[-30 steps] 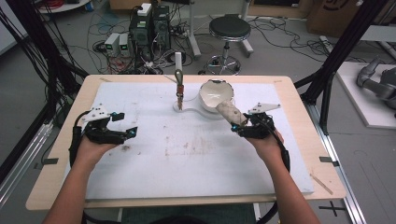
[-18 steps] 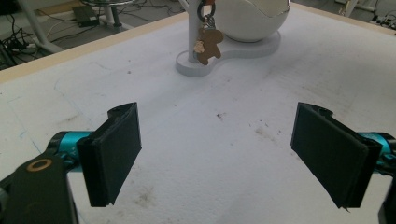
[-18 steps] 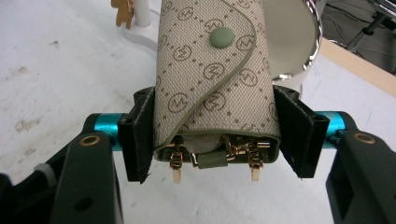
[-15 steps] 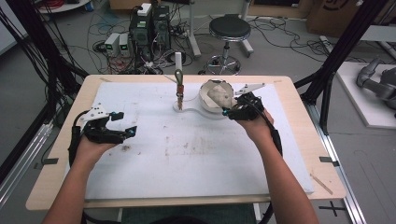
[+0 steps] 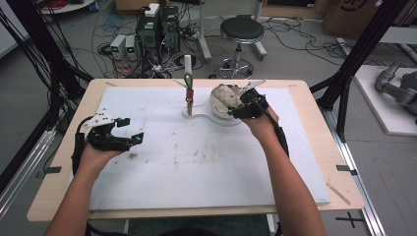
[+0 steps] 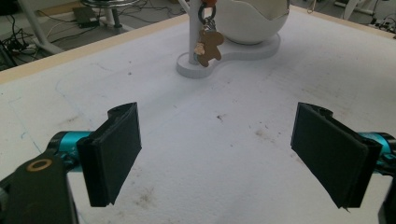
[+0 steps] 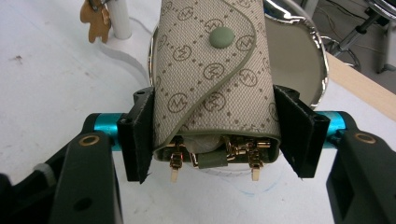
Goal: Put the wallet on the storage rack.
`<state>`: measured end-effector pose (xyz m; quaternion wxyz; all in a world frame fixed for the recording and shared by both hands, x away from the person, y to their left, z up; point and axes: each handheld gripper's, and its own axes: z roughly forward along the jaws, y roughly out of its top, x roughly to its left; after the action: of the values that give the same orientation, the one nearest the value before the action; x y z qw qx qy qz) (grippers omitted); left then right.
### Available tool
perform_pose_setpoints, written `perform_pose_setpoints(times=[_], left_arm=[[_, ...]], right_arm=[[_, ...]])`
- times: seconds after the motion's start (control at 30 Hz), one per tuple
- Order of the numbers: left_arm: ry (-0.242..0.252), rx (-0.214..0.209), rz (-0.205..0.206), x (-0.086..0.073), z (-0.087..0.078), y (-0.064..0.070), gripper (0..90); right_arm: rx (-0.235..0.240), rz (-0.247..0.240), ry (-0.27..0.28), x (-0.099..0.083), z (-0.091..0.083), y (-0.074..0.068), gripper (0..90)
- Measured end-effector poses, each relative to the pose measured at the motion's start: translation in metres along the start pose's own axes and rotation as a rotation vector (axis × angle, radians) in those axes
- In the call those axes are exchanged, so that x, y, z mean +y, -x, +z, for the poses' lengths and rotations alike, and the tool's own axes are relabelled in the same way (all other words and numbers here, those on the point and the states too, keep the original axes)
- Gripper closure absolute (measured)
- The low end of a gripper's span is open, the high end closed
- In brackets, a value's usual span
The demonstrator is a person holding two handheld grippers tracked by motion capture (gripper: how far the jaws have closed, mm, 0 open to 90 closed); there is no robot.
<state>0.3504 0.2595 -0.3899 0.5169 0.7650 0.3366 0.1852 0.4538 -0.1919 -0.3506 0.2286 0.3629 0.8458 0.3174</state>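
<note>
The white bowl (image 5: 220,104) stands on a white stand (image 5: 196,114) at the far middle of the desk (image 5: 314,162), beside a white post (image 6: 195,32) from which a brown bear-shaped charm (image 6: 208,46) hangs. What lies inside the bowl cannot be told. The right gripper (image 5: 244,104) holds a key pouch (image 7: 212,74) at the bowl's rim, part of the pouch over the bowl's opening; its jaws are clamped on the pouch's two sides.

A second ago the right gripper held the pouch nearer the person, just short of the bowl; it has since moved forward to the bowl. The left gripper (image 5: 125,135) remains at the left of the desk, jaws wide apart and holding nothing, facing the stand across bare white sheet.

The pouch is beige woven fabric with a repeated round monogram and dots, edged in grey-green, with a curved flap closed by a grey-green snap. Gold-coloured key hooks show at its open lower end.
</note>
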Motion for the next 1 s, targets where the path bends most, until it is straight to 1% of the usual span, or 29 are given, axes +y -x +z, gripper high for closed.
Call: perform_pose_setpoints(times=[0.13, 0.23, 0.3, 0.37, 0.43, 0.5, 0.57, 0.6, 0.7, 0.73, 0.8, 0.87, 0.93, 1.0], left_arm=[[-0.001, 0.000, 0.001, 0.000, 0.000, 0.000, 16.1], [-0.001, -0.003, 0.001, 0.000, 0.000, 0.000, 16.1], [-0.001, -0.002, 0.001, 0.000, 0.000, 0.001, 16.1], [-0.001, -0.002, 0.001, 0.000, 0.000, 0.001, 16.1], [-0.001, -0.003, 0.000, 0.000, 0.000, 0.001, 16.1], [-0.003, -0.002, 0.001, -0.001, 0.000, 0.000, 16.1], [-0.004, -0.001, 0.001, -0.001, 0.000, 0.000, 16.1], [-0.004, -0.001, 0.000, -0.001, 0.000, 0.000, 16.1], [-0.004, -0.001, -0.001, -0.001, 0.000, 0.001, 16.1], [-0.005, -0.002, 0.001, -0.001, 0.000, 0.001, 16.1], [-0.006, -0.002, 0.002, -0.001, 0.000, 0.001, 16.1], [-0.005, -0.002, 0.001, -0.001, 0.000, 0.001, 16.1], [-0.005, -0.002, 0.002, -0.001, 0.000, 0.001, 16.1], [-0.003, -0.002, 0.001, -0.001, 0.000, 0.001, 16.1]], right_arm=[[-0.003, -0.017, -0.011, 0.001, 0.006, -0.003, 36.6], [-0.009, -0.015, -0.024, 0.001, 0.009, -0.004, 36.5], [-0.023, -0.010, -0.043, 0.001, 0.014, -0.002, 36.4], [-0.025, 0.002, -0.047, 0.000, 0.015, -0.001, 36.4], [-0.028, 0.003, -0.049, 0.000, 0.016, 0.000, 36.3], [-0.043, 0.017, -0.057, -0.001, 0.019, 0.004, 36.1], [-0.041, 0.020, -0.055, -0.001, 0.019, 0.004, 36.0], [-0.049, 0.023, -0.052, -0.001, 0.019, 0.004, 35.5], [-0.054, 0.029, -0.047, -0.001, 0.021, 0.004, 34.8], [-0.055, 0.037, -0.050, -0.001, 0.021, 0.003, 34.5], [-0.056, 0.031, -0.047, -0.001, 0.021, 0.004, 34.0], [-0.062, 0.022, -0.027, 0.001, 0.020, 0.003, 33.3], [-0.069, 0.023, -0.030, 0.001, 0.019, 0.001, 31.6], [-0.071, 0.027, -0.010, 0.001, 0.017, 0.000, 29.7]])
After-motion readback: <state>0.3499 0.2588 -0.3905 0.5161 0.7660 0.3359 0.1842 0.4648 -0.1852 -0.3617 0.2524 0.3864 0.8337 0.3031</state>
